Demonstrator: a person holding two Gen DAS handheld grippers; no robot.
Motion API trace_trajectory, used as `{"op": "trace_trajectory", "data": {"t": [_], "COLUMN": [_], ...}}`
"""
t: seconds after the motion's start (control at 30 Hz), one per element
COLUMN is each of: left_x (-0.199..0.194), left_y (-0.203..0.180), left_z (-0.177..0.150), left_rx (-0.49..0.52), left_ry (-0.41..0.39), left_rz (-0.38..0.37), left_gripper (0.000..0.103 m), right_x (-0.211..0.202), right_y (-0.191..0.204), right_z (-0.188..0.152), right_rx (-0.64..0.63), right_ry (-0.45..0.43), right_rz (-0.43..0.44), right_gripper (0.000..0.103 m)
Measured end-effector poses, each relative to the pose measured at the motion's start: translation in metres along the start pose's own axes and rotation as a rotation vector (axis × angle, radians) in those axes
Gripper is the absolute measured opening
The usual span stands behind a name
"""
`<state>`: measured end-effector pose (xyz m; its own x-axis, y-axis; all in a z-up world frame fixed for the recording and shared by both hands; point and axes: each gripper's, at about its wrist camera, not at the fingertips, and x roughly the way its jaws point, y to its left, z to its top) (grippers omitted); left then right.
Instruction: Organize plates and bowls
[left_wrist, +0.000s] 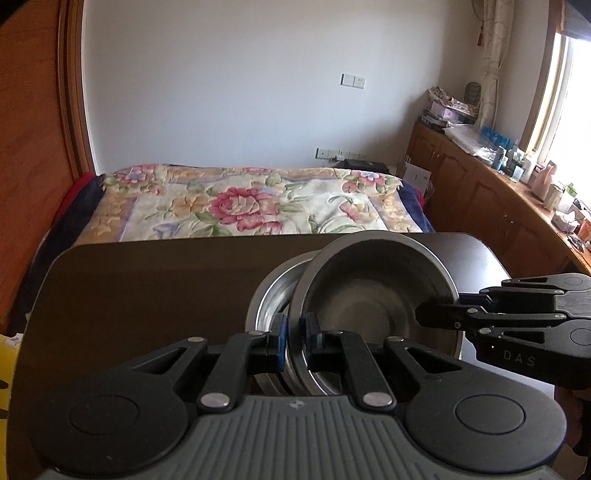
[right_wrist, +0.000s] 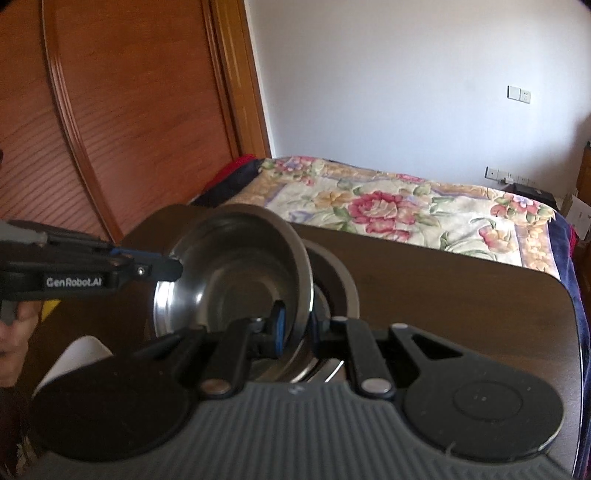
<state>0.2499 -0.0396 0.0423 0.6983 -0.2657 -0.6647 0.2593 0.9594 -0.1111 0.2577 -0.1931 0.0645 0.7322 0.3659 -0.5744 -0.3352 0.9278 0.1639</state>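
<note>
A steel bowl (left_wrist: 373, 295) is held tilted above a second steel bowl (left_wrist: 273, 295) that rests on the dark table (left_wrist: 147, 288). My left gripper (left_wrist: 294, 334) is shut on the tilted bowl's near rim. My right gripper (left_wrist: 421, 314) comes in from the right and is shut on the bowl's opposite rim. In the right wrist view my right gripper (right_wrist: 295, 328) grips the tilted bowl (right_wrist: 236, 280) at its rim, with the lower bowl (right_wrist: 336, 284) behind it. My left gripper (right_wrist: 173, 269) grips the rim from the left.
A bed with a floral quilt (left_wrist: 243, 203) lies past the table's far edge. A wooden cabinet with clutter (left_wrist: 498, 192) runs along the right wall. A wooden wardrobe (right_wrist: 110, 110) stands at the left. A white object (right_wrist: 81, 354) lies at the table's left.
</note>
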Motion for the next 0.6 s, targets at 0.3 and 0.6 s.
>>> {"op": "trace_trajectory", "data": {"t": [0.3,0.6], "left_x": [0.018,0.019], "left_y": [0.007,0.007], "left_z": [-0.005,-0.004], "left_rx": [-0.005,-0.003], "left_ry": [0.033,0.021], "left_rz": [-0.019,-0.016], "left_gripper": [0.018,0.02], "right_x": [0.014,0.015], "right_y": [0.009,0.016], "right_z": [-0.001,0.0], "right_rx": [-0.026,-0.047], "right_ry": [0.041,0.036], "right_rz": [-0.036,-0.073], "right_gripper": [0.015,0.017]}}
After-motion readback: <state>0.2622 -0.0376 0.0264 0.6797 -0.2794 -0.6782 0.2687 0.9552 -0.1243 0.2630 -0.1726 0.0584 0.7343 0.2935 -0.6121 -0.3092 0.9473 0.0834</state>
